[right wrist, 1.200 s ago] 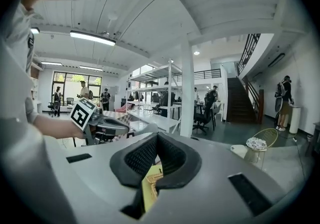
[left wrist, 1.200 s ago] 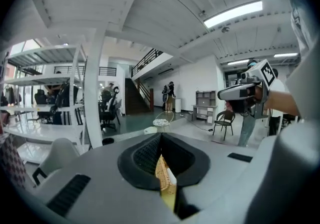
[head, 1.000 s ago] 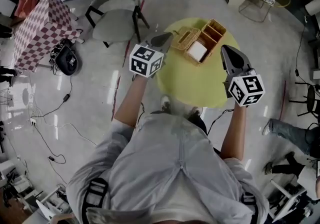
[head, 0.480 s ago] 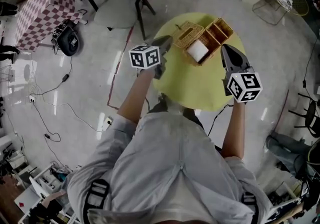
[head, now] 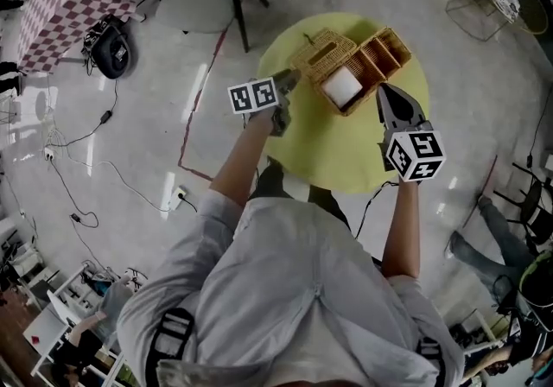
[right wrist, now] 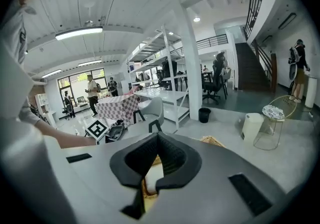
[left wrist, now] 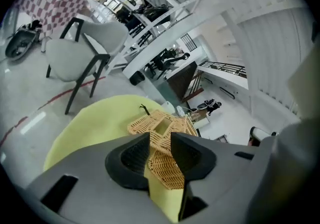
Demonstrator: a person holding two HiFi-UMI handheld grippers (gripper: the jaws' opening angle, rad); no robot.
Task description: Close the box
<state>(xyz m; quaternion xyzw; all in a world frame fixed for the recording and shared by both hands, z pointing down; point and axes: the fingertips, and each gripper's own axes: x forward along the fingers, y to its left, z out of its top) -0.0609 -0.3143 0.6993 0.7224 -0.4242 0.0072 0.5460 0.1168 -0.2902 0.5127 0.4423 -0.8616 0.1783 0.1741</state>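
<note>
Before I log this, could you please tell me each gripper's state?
Left gripper: open, jaws just opening, gripping nothing; wicker lid ahead.
Right gripper: shut, empty.

head view steeply down from high; l/r gripper views fwd along jaws; all share table [head: 346, 152].

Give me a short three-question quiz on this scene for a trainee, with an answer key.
1. True or false: the lid of the wicker box is shut over it.
2. The round table is: A) red B) yellow C) black.
3. In a few words: what lies in the box's compartment nearest the person?
Key: 1. False: the lid lies folded open beside the box. 2. B. 3. A white block.
</note>
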